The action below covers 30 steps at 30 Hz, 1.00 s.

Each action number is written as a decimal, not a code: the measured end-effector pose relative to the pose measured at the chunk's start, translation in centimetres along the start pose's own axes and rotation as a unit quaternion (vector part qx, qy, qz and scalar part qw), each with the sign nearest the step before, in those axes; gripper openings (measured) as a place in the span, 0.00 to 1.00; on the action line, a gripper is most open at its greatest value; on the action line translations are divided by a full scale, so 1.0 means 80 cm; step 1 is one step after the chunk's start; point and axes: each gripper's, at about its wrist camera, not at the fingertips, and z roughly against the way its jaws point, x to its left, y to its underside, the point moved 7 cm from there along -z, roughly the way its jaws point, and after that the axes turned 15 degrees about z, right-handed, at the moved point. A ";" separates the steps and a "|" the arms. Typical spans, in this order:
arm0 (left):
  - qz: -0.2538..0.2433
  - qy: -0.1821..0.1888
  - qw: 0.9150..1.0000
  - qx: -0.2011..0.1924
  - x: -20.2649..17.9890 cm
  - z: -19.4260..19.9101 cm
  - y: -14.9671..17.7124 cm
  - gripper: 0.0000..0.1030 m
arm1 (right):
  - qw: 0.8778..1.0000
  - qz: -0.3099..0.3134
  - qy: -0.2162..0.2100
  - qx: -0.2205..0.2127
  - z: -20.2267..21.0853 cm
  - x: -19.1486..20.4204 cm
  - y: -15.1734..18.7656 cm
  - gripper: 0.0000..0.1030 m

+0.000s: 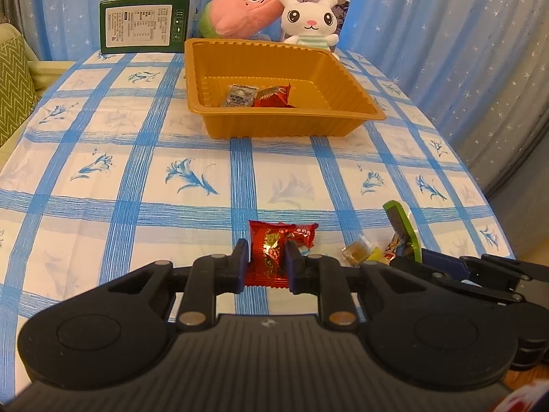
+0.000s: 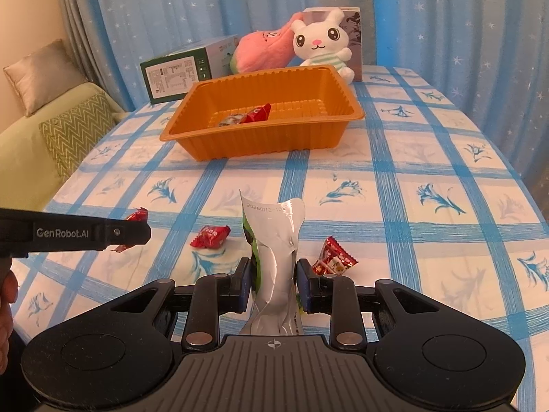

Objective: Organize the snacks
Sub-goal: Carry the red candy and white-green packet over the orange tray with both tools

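Note:
My left gripper [image 1: 266, 255] is shut on a red foil snack packet [image 1: 267, 257], held just above the tablecloth; it also shows at the left of the right wrist view [image 2: 130, 231]. My right gripper [image 2: 272, 276] is shut on a silver and green pouch [image 2: 276, 240], which stands upright between the pads. An orange tray [image 1: 284, 122] [image 2: 260, 140] stands further back with a red packet [image 1: 274, 96] and a grey packet [image 1: 238, 96] inside. Loose red candies [image 2: 210, 236] [image 2: 334, 259] lie on the cloth near the right gripper.
A green box [image 1: 147, 20], a pink plush [image 1: 240, 13] and a white rabbit plush [image 1: 310, 22] stand behind the tray. A sofa with cushions [image 2: 68, 130] is left of the table. Blue curtains hang behind. A small brown sweet [image 1: 355, 254] lies near the right gripper.

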 end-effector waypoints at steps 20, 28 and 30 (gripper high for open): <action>-0.004 0.007 1.000 -0.009 -0.006 -0.002 -0.036 0.19 | 1.000 0.006 0.005 -0.005 -0.012 -0.027 -0.048 0.28; -0.012 0.009 1.000 -0.023 -0.015 -0.012 -0.088 0.19 | 1.000 0.018 0.009 -0.023 -0.029 -0.054 -0.108 0.28; -0.014 0.010 1.000 -0.025 -0.018 -0.017 -0.102 0.19 | 0.999 0.019 0.008 -0.026 -0.034 -0.061 -0.125 0.28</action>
